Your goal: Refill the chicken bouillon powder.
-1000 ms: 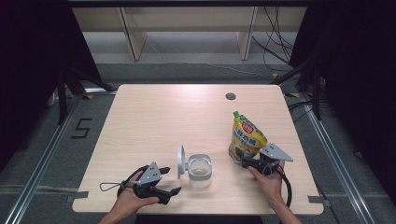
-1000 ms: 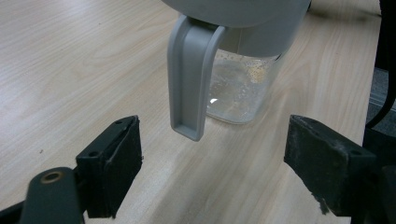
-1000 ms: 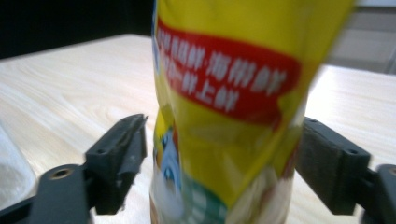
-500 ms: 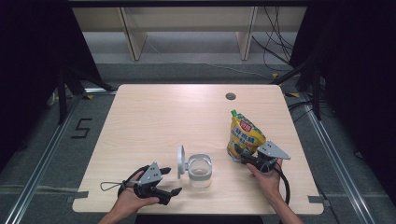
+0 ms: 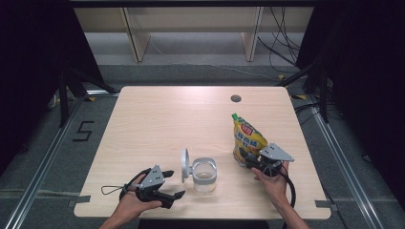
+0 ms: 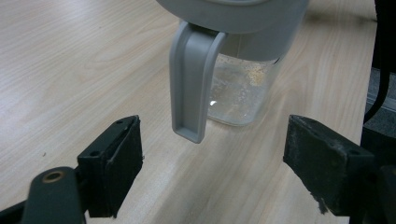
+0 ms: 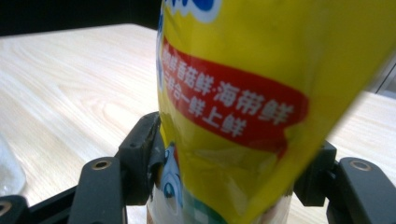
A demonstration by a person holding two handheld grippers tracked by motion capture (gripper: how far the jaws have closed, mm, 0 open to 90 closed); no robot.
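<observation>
Yellow pouch [image 5: 248,138]: upright on table [image 5: 157,124], clamped low by closing right hand-held gripper [image 5: 251,162].
Left hand-held gripper [image 5: 177,195]: jaws apart, facing jar [image 5: 204,174].

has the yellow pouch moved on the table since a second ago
No. The yellow pouch stands at the same spot below the table's cable hole; the right gripper has just been closing on it.

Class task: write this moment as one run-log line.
right gripper: jaws just closing, gripping pouch | left gripper: open, facing jar handle | table
</observation>
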